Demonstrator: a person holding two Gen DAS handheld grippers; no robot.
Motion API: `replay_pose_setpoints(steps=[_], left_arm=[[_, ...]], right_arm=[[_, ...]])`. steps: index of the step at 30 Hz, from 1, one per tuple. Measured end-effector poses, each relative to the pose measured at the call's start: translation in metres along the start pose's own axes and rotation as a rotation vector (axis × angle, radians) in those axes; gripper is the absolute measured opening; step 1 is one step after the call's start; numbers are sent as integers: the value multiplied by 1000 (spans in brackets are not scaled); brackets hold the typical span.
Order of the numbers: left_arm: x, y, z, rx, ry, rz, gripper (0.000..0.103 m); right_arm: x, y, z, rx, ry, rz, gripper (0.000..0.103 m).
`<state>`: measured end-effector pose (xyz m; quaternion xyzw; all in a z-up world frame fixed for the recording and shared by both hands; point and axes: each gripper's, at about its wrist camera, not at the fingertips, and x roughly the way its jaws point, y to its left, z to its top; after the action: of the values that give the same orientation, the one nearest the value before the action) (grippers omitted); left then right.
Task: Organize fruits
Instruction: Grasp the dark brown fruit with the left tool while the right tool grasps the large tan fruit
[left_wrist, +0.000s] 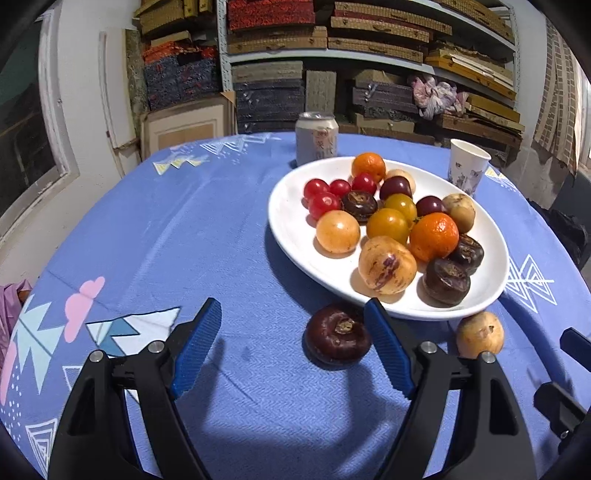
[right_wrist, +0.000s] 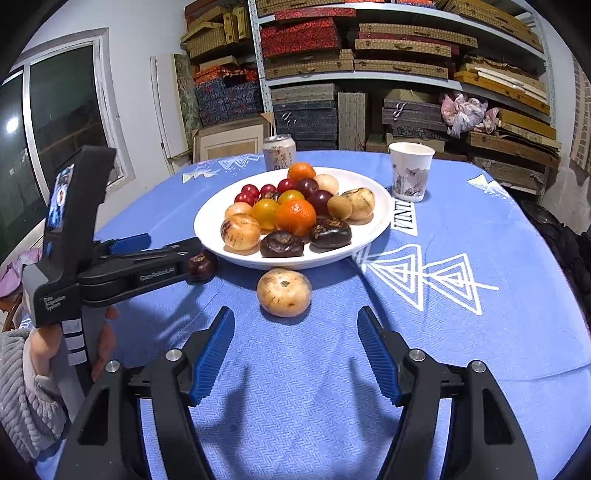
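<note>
Both tongs stand spread, gripping nothing. The dark fruit (left_wrist: 337, 334) lies between the left tongs (left_wrist: 295, 314); the pale fruit (right_wrist: 284, 292) lies just beyond the right tongs (right_wrist: 295, 321).

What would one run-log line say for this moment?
left gripper: open, by dark fruit | right gripper: open, before tan fruit | both fruits on cloth, off plate

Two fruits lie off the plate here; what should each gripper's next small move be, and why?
Probably ease forward: the left gripper around the dark fruit, the right gripper around the tan fruit. Both stand open, empty, just short.
</note>
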<state>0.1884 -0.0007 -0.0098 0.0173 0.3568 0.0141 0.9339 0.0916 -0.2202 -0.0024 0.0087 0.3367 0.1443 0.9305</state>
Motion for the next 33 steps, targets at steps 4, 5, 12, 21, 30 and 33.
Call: replay_pose_setpoints(steps=[4, 5, 12, 21, 30, 33], left_arm=[[-1, 2, 3, -7, -21, -12, 84], [0, 2, 3, -10, -20, -16, 84], [4, 2, -1, 2, 38, -74, 84], [24, 6, -6, -24, 143, -151, 84], [29, -4, -4, 0, 147, -205, 55], [28, -7, -4, 18, 144, -226, 43]], right_arm=[[11, 8, 2, -19, 25, 22, 70], [15, 10, 3, -26, 31, 27, 70], [36, 13, 11, -13, 77, 43, 70], [70, 5, 20, 52, 174, 85, 70], [79, 5, 24, 47, 194, 73, 52], [80, 4, 25, 46, 194, 76, 46]])
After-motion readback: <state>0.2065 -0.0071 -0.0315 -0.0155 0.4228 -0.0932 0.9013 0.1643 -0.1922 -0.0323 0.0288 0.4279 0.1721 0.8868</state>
